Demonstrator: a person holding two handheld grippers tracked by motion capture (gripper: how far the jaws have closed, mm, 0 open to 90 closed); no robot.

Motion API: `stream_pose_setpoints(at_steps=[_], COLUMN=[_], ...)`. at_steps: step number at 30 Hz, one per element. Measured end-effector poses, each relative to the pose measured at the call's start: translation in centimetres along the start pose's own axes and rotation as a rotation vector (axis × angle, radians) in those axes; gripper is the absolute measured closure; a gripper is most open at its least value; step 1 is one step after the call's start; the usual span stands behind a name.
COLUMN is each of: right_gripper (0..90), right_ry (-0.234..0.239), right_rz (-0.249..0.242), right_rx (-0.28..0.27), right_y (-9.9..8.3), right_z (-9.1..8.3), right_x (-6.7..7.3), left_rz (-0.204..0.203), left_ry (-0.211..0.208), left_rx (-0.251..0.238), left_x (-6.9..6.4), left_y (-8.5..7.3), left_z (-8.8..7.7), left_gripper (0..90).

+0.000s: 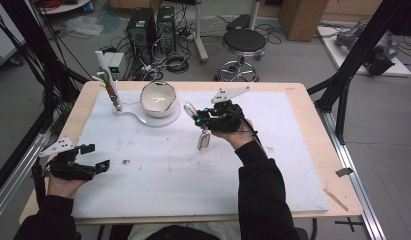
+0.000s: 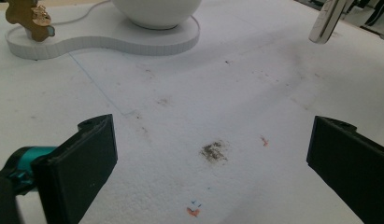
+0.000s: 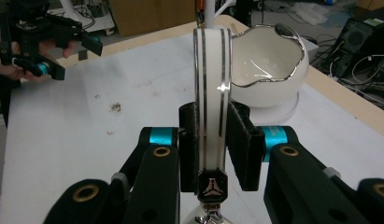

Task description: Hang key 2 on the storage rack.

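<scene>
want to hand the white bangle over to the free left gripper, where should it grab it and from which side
Take the white bangle at its free upper arc, coming from above with a jaw on each flat silver-edged face. The right gripper already clamps the lower part near the clasp, so only the top stands clear. The left gripper is open, probably wide enough for the narrow band.

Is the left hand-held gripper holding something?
No, the left hand-held gripper has its jaws wide apart, with just the stained white table between them.
</scene>
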State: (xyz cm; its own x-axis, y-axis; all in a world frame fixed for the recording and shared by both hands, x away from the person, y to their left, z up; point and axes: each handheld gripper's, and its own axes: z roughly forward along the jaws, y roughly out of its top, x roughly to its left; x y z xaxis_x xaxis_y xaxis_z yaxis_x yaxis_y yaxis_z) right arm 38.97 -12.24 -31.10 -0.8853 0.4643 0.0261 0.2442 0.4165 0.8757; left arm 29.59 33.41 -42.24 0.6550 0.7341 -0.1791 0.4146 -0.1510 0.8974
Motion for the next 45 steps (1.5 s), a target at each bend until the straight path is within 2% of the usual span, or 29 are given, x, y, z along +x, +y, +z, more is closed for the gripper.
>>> stream_pose_setpoints(at_steps=[3, 8, 18, 21, 26, 34, 42, 45], right_gripper=[74.9, 74.8, 74.9, 74.9, 74.9, 74.9, 74.9, 74.9], right_ry=[0.014, 0.04, 0.067, 0.073, 0.086, 0.104, 0.12, 0.121], right_rz=[0.0, -0.027, -0.046, -0.049, -0.056, -0.064, -0.074, -0.075], right_rx=[-0.002, 0.013, 0.008, 0.007, 0.003, 0.006, 0.003, 0.001], right_y=[0.3, 1.0, 1.9, 2.3, 2.6, 3.0, 3.4, 3.5], right_z=[0.8, 2.4, 3.3, 3.6, 4.3, 5.5, 6.2, 6.2], right_x=[0.2, 1.0, 1.5, 1.7, 2.0, 2.5, 3.0, 3.1], left_rz=[0.005, 0.006, 0.039, 0.035, 0.06, 0.091, 0.093, 0.105], left_ry=[0.0, -0.004, -0.03, -0.048, -0.072, -0.141, -0.213, -0.233], left_rx=[0.004, 0.002, -0.016, -0.03, -0.028, -0.021, -0.05, -0.051], left_x=[-0.1, -0.2, -0.9, -1.0, -1.4, -2.2, -2.6, -2.8], left_y=[0.2, 0.6, 2.8, 3.6, 5.2, 7.9, 10.5, 11.7], left_z=[0.0, 0.0, 0.2, 0.5, 1.5, 3.1, 4.6, 5.0], left_gripper=[2.2, 2.2, 2.2, 2.2, 2.2, 2.3, 2.3, 2.3])
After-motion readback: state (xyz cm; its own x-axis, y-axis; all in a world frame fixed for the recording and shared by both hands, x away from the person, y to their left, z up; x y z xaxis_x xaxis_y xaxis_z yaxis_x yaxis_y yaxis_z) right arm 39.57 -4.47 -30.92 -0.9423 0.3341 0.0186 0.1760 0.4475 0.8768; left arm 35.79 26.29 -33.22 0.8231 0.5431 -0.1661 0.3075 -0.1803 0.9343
